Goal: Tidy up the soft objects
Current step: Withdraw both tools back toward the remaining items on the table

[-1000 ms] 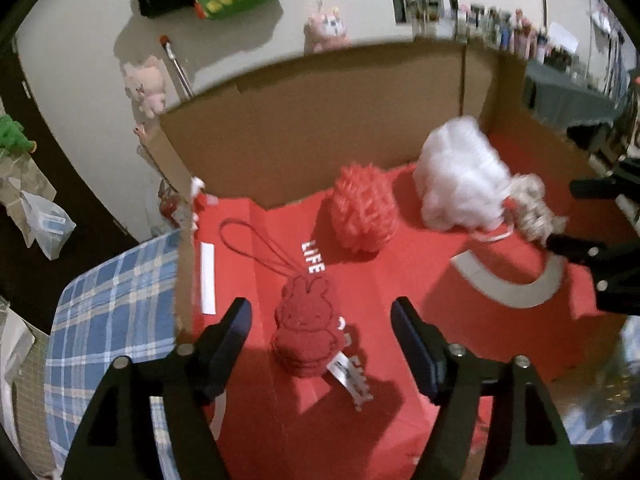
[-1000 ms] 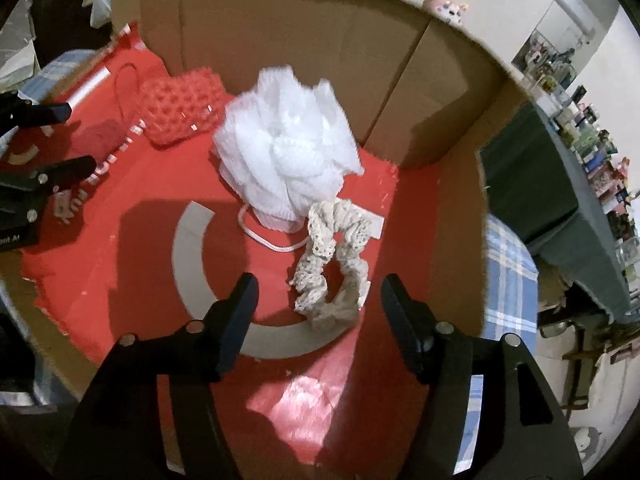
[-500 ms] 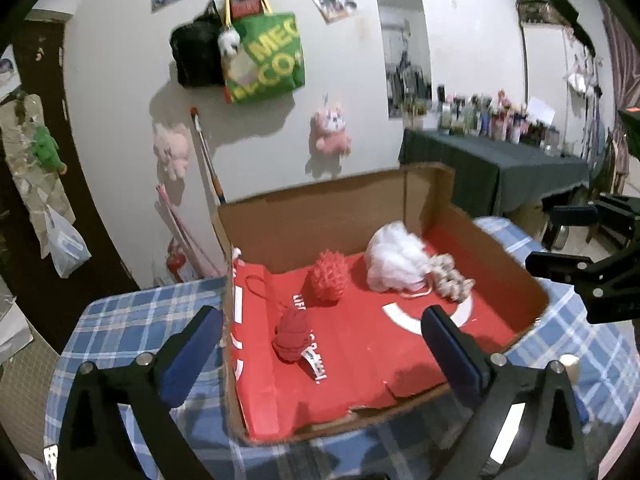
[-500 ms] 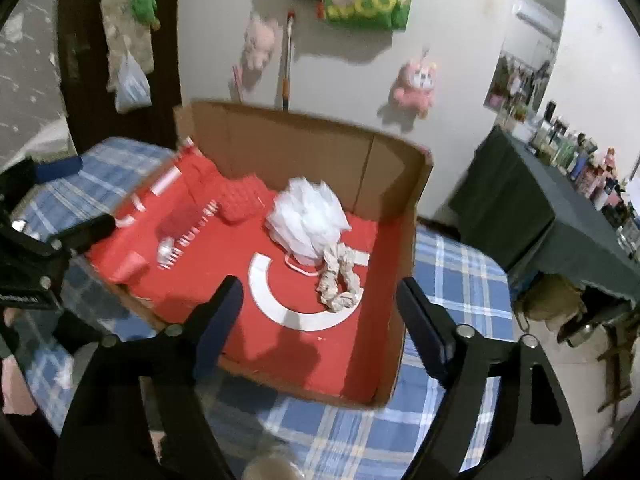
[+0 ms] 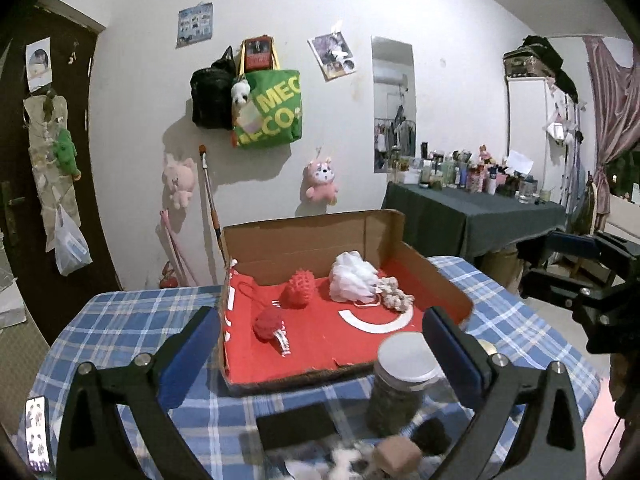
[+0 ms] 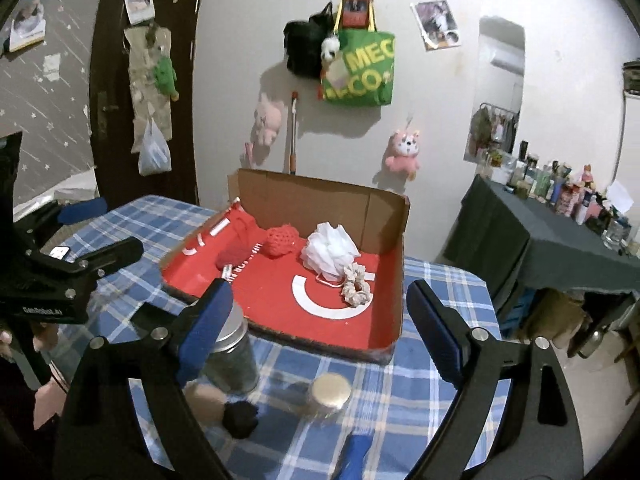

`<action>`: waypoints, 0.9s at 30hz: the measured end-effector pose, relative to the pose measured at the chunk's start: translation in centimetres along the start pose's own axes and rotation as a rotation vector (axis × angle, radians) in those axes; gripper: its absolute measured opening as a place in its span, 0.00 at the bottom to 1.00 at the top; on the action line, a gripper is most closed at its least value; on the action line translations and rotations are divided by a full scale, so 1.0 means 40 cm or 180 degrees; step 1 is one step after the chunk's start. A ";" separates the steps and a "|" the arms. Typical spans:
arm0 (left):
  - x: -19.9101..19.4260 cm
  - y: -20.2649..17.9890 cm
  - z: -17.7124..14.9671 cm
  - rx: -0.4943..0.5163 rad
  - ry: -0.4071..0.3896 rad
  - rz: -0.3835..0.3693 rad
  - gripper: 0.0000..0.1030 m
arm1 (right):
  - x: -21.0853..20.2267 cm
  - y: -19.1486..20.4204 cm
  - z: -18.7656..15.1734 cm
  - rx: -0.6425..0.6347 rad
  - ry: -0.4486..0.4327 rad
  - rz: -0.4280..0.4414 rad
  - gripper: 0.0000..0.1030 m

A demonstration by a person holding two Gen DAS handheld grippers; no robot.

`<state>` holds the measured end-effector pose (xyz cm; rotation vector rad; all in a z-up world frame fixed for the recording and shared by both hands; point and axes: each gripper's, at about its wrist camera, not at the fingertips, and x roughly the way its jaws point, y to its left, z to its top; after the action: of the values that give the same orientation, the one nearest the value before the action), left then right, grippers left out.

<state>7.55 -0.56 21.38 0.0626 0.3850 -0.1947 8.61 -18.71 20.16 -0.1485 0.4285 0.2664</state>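
A cardboard box (image 5: pixel 436 276) with a red floor sits on the checked table and also shows in the right wrist view (image 6: pixel 394 240). Inside lie a red plush bunny (image 5: pixel 267 325), a red knitted ball (image 5: pixel 299 289), a white mesh pouf (image 5: pixel 354 282) and a beige scrunchie (image 5: pixel 396 299). The right wrist view shows the bunny (image 6: pixel 230 255), ball (image 6: pixel 282 241), pouf (image 6: pixel 330 253) and scrunchie (image 6: pixel 356 285) too. My left gripper (image 5: pixel 320 344) and right gripper (image 6: pixel 318 320) are open, empty, and held back in front of the box.
On the blue checked table (image 5: pixel 132 320) in front of the box stand a metal-lidded jar (image 5: pixel 400 384), a small gold-lidded jar (image 6: pixel 329 394), a black object (image 6: pixel 240 420) and a tan one (image 6: pixel 204 400). A phone (image 5: pixel 36 432) lies at the left edge. A dark table with bottles (image 5: pixel 472 208) stands behind.
Both grippers have pulled up and back out of the box, from close above the bunny and scrunchie to well in front of it. The soft objects stay in place.
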 end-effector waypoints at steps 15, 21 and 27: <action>-0.049 -0.053 -0.191 -0.0106 -0.0071 0.0093 1.00 | -0.104 0.040 -0.186 0.0171 -0.0265 -0.0128 0.87; 0.001 -0.055 -0.284 -0.0141 0.0206 0.0104 1.00 | -0.052 0.037 -0.283 0.0242 -0.0038 -0.0198 0.87; 0.042 -0.038 -0.343 -0.0223 0.0464 0.0122 1.00 | 0.007 0.005 -0.363 0.0412 0.0231 -0.0189 0.87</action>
<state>3.74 -1.00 8.00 0.0153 0.5351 -0.1390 3.13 -21.33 6.97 -0.0442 0.5110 0.1746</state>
